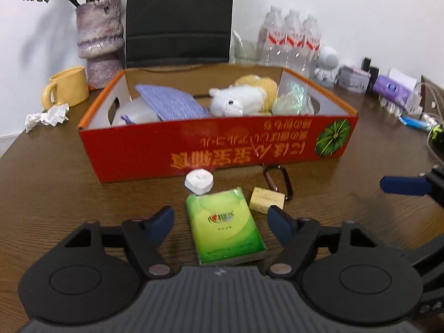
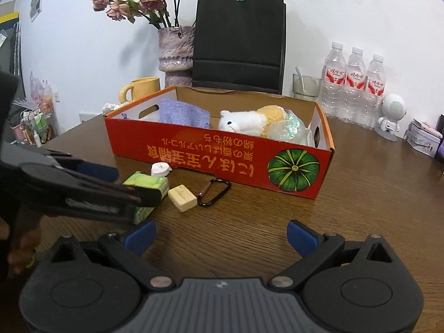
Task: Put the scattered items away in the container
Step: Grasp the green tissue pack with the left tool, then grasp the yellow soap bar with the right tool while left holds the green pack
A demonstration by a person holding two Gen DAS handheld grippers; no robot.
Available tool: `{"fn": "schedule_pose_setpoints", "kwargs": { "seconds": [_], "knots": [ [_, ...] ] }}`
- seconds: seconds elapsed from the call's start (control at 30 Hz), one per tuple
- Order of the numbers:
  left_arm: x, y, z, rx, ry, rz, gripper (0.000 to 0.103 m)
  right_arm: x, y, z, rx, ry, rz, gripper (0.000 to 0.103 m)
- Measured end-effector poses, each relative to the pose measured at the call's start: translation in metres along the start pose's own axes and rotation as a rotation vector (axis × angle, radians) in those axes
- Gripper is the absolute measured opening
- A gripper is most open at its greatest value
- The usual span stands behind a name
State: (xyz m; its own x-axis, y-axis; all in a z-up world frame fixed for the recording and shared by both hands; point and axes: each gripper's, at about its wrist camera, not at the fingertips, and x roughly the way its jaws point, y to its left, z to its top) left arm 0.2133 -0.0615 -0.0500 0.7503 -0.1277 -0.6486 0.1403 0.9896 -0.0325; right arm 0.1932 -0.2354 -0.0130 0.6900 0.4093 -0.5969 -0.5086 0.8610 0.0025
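Observation:
A red cardboard box [image 1: 222, 149] [image 2: 219, 158] sits on the wooden table and holds a purple cloth [image 1: 172, 102], a white and yellow plush toy [image 1: 238, 97] and a clear wrapped bundle [image 1: 291, 97]. In front of it lie a green tissue pack [image 1: 224, 227] [image 2: 149, 186], a white round cap [image 1: 198, 181] [image 2: 160, 169], a cream block [image 1: 266, 198] [image 2: 182, 197] and a black carabiner [image 1: 279, 180] [image 2: 214, 192]. My left gripper [image 1: 222, 224] is open, its fingers either side of the tissue pack. My right gripper [image 2: 220, 236] is open and empty over bare table.
A yellow mug [image 1: 68, 87], a crumpled tissue [image 1: 48, 116] and a vase of dried flowers [image 1: 100, 41] stand to the left. A black paper bag [image 2: 238, 44], a glass [image 2: 305, 86], three water bottles [image 2: 355, 83], a white robot figure [image 2: 391, 116] and small tins stand behind and right.

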Motion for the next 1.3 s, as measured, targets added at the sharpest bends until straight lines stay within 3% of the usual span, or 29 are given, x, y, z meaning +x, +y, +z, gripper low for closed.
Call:
{"fn": "schedule_pose_setpoints", "kwargs": {
  "seconds": [0.1, 0.23, 0.37, 0.4, 0.57, 0.7, 1.3],
  "knots": [
    [0.005, 0.005, -0.003, -0.016, 0.023, 0.018, 0.047, 0.002, 0.003, 0.0, -0.018, 0.004, 0.016, 0.096],
    [0.002, 0.017, -0.005, -0.011, 0.017, 0.028, 0.046, 0.007, 0.012, 0.008, -0.07, -0.005, 0.042, 0.088],
    [-0.003, 0.036, -0.008, -0.038, 0.01, 0.051, 0.046, 0.023, 0.027, 0.02, -0.136, -0.006, 0.095, 0.047],
    [-0.005, 0.04, -0.009, -0.046, 0.009, 0.056, 0.046, 0.028, 0.03, 0.022, -0.148, 0.005, 0.102, 0.042],
    [-0.011, 0.058, -0.014, -0.058, 0.003, 0.069, 0.046, 0.057, 0.041, 0.035, -0.207, 0.023, 0.1, 0.042],
    [-0.014, 0.062, -0.017, -0.056, -0.004, 0.065, 0.046, 0.072, 0.047, 0.036, -0.229, 0.068, 0.101, 0.027],
    [-0.016, 0.063, -0.021, -0.049, -0.012, 0.063, 0.047, 0.061, 0.044, 0.029, -0.224, 0.083, 0.109, 0.028]
  ]
}}
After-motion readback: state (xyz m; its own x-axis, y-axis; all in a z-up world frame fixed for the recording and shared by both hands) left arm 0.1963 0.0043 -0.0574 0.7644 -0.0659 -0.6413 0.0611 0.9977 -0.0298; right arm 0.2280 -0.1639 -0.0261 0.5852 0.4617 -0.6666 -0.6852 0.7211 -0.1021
